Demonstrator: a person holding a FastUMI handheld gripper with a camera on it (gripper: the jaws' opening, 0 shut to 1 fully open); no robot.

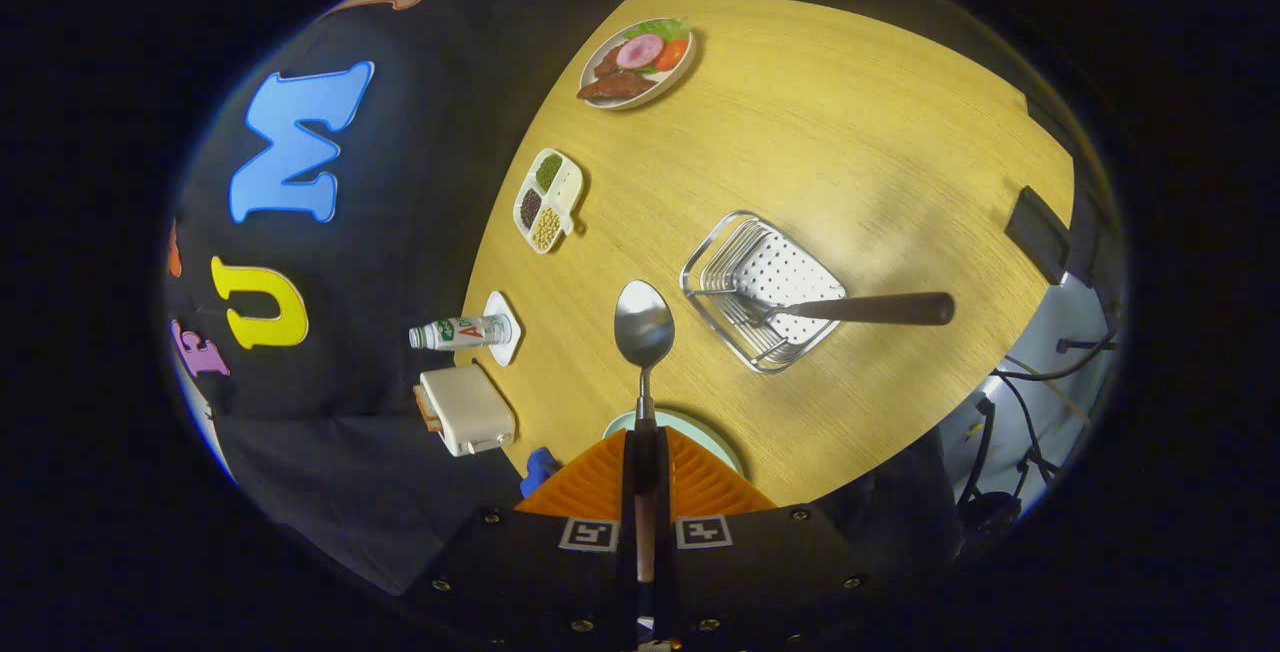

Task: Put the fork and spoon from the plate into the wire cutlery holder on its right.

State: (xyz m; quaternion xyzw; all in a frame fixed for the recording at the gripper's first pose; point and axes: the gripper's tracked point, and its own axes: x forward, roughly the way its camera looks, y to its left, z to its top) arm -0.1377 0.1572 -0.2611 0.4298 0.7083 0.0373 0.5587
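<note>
Gripper (645, 477) pinching spoon (643, 332) by its handle, bowl jutting ahead above plate (715, 437). Rigid, light, slick metal; likely to swivel. Fork (850, 309) already in wire cutlery holder (760, 290).

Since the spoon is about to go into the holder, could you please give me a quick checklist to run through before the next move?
1. Claw shut on the spoon handle: ok.
2. Spoon clear of the plate: cannot tell.
3. Fork already in the wire cutlery holder: ok.
4. Free room in the holder beside the fork: ok.
5. Spoon over the holder: not ok, it sits left of it.
</note>
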